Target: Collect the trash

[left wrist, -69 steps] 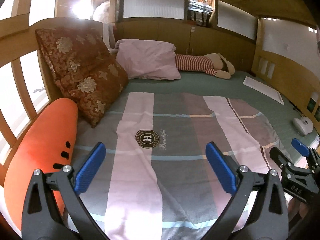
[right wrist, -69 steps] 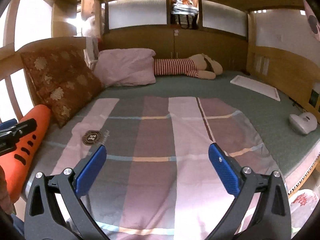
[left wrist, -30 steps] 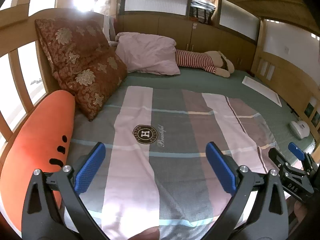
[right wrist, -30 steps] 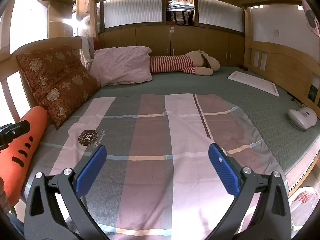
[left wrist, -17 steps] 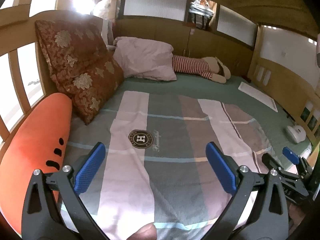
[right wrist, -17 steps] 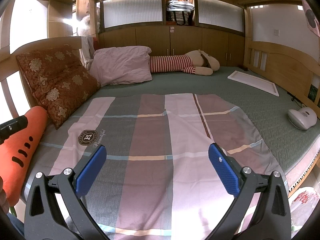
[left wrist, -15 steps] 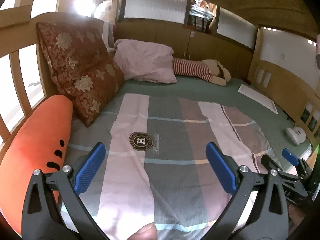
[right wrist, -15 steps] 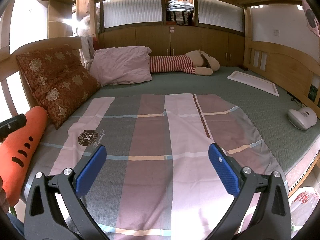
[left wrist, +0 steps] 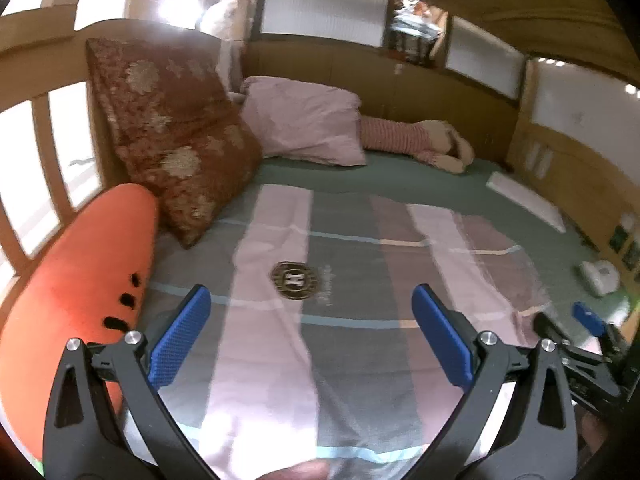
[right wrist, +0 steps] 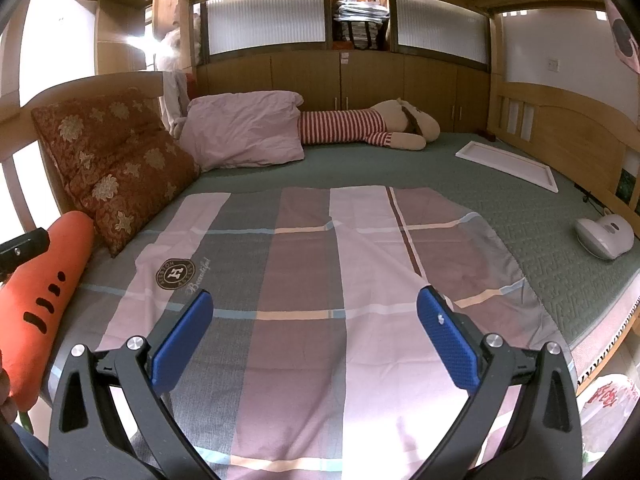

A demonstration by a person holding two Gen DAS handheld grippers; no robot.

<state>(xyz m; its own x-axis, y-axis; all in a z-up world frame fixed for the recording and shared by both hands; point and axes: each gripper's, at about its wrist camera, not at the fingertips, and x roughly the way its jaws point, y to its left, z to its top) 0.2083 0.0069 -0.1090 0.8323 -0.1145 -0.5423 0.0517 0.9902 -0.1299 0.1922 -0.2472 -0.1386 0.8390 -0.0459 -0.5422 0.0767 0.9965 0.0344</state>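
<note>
My left gripper (left wrist: pixel 310 330) is open and empty, held above the near end of a striped blanket (left wrist: pixel 320 280) on a bed. My right gripper (right wrist: pixel 314 334) is open and empty too, over the same blanket (right wrist: pixel 320 280). No piece of trash shows on the bed in either view. A white plastic bag with red print (right wrist: pixel 604 404) sits low beside the bed at the right. The right gripper's blue tip also shows in the left wrist view (left wrist: pixel 586 318), and the left gripper's black tip shows in the right wrist view (right wrist: pixel 24 248).
An orange carrot cushion (left wrist: pixel 80 292) and a red patterned pillow (left wrist: pixel 172 140) lie along the left rail. A pink pillow (right wrist: pixel 244 136), a striped plush toy (right wrist: pixel 368 126), a white tray (right wrist: pixel 508 164) and a white handheld device (right wrist: pixel 606 236) rest on the green mattress (right wrist: pixel 440 172).
The left gripper has drifted slightly, its view swinging and blurring a little. The right gripper has stayed almost still. Both stay open and empty.
</note>
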